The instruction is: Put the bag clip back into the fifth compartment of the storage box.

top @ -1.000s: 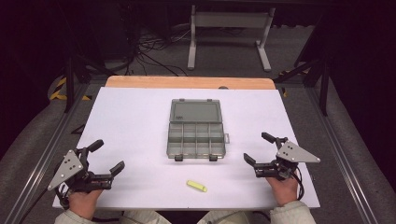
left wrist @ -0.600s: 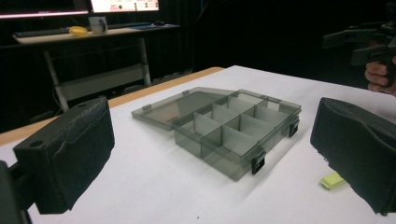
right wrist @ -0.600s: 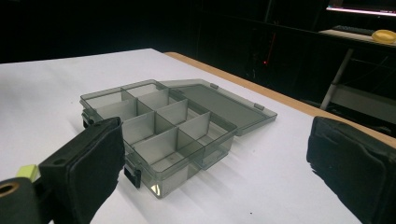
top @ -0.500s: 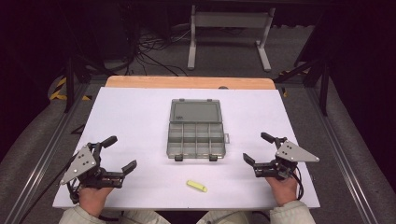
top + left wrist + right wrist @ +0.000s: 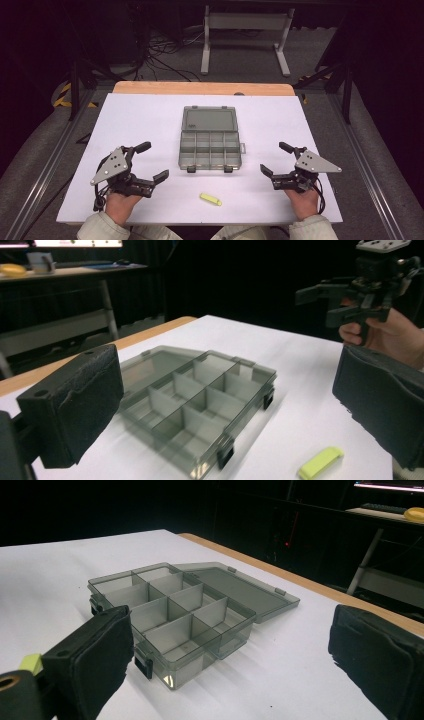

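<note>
We hold the left gripper [image 5: 150,162] and right gripper [image 5: 274,160] spread and empty beside the open organizer box [image 5: 210,147], probably ready for the yellow piece [image 5: 210,199] lying just in front.

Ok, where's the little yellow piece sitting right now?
In the high view the yellow piece lies flat on the white table near its front edge, just in front of the open compartment box, between the two grippers and touching nothing.
</note>
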Available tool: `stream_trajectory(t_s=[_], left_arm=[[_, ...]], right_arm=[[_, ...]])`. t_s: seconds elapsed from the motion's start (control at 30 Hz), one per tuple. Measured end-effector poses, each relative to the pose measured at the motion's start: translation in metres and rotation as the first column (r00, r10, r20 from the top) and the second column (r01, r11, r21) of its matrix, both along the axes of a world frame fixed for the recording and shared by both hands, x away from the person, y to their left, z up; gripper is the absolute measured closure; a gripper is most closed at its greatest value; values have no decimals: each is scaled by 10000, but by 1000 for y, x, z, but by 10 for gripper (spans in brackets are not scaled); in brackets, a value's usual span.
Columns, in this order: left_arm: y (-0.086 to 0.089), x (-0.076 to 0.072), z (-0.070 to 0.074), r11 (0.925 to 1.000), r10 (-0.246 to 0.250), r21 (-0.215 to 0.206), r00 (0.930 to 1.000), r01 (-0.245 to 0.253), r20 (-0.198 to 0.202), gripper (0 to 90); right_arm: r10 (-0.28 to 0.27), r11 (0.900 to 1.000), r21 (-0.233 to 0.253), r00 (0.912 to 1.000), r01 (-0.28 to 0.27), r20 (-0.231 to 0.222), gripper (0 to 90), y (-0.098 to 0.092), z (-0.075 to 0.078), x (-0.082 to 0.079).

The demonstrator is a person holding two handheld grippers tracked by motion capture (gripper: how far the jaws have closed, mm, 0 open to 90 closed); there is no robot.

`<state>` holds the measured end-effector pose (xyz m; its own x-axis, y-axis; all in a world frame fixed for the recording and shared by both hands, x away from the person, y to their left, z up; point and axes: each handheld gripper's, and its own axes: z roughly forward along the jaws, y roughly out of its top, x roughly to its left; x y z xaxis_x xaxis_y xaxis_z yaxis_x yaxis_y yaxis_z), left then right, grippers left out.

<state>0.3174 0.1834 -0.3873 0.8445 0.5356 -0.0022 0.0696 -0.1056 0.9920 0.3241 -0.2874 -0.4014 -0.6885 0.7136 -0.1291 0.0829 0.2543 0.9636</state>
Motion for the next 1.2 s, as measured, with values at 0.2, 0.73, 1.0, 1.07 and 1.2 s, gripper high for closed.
stream_trajectory(t_s=[0.2,0.73,1.0,1.07,1.2], left_arm=[[-10,3,4,9997,-232,-81,9997,232,43,5],[-53,13,6,9916,-1271,239,9919,1270,35,4],[-69,17,5,9862,-1633,259,9865,1635,-97,4],[-71,17,5,9820,-1853,318,9824,1860,-219,3],[-79,18,2,9715,-2267,621,9733,2286,-363,0]], right_arm=[[-11,10000,38,10000,11,-75,48,-1,0,0],[13,10000,53,9999,-12,-121,48,-2,-1,-1],[-2,10000,92,9999,4,-148,48,-3,-1,-1],[53,9999,86,9999,-52,-129,48,-3,-2,-1],[154,9997,194,9999,-153,-28,47,-4,-1,-1]])
